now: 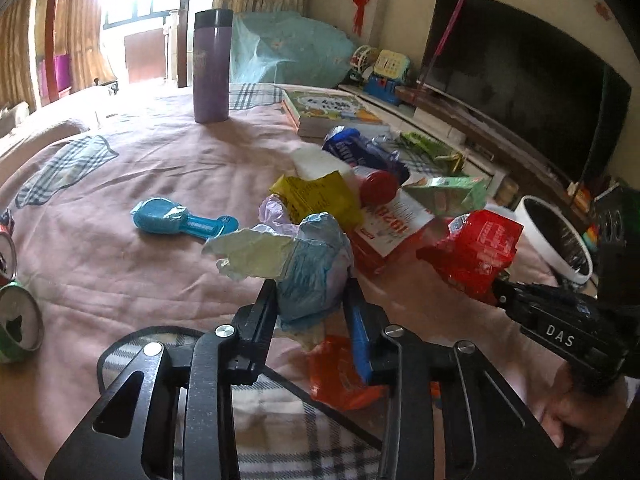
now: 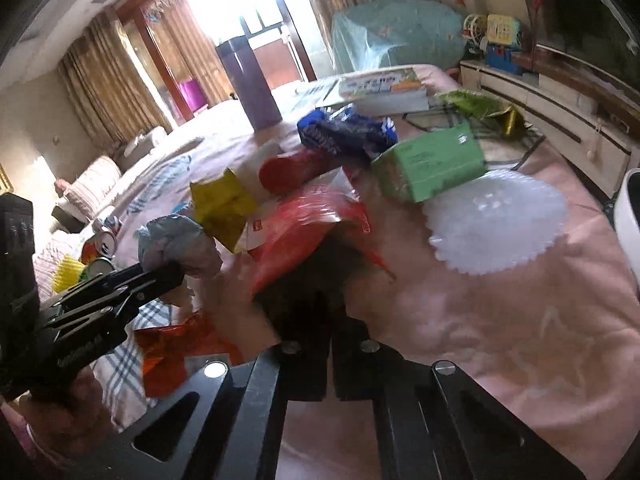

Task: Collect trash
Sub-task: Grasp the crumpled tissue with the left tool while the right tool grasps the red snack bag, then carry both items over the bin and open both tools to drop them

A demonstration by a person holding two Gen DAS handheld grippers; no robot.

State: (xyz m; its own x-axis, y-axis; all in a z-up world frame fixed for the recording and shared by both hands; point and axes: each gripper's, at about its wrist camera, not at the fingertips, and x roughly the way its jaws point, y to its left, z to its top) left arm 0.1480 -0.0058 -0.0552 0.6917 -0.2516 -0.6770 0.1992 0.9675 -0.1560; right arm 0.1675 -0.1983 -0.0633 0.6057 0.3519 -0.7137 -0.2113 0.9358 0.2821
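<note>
The left gripper [image 1: 312, 300] is clamped on a crumpled pale-blue paper wad [image 1: 308, 264], held above the pink bed [image 1: 120, 280], its loose end trailing left. The right gripper [image 1: 494, 292] pinches a red wrapper [image 1: 476, 248] near the white bin [image 1: 560, 236] at far right. Only the left view shows the blue brush [image 1: 180, 222] and the green can [image 1: 18, 320]; only the right view shows the white scalloped lid [image 2: 496, 224], beside the green box [image 2: 432, 164]. The wrapper [image 2: 312, 236] there is blurred, pointing away from the camera.
</note>
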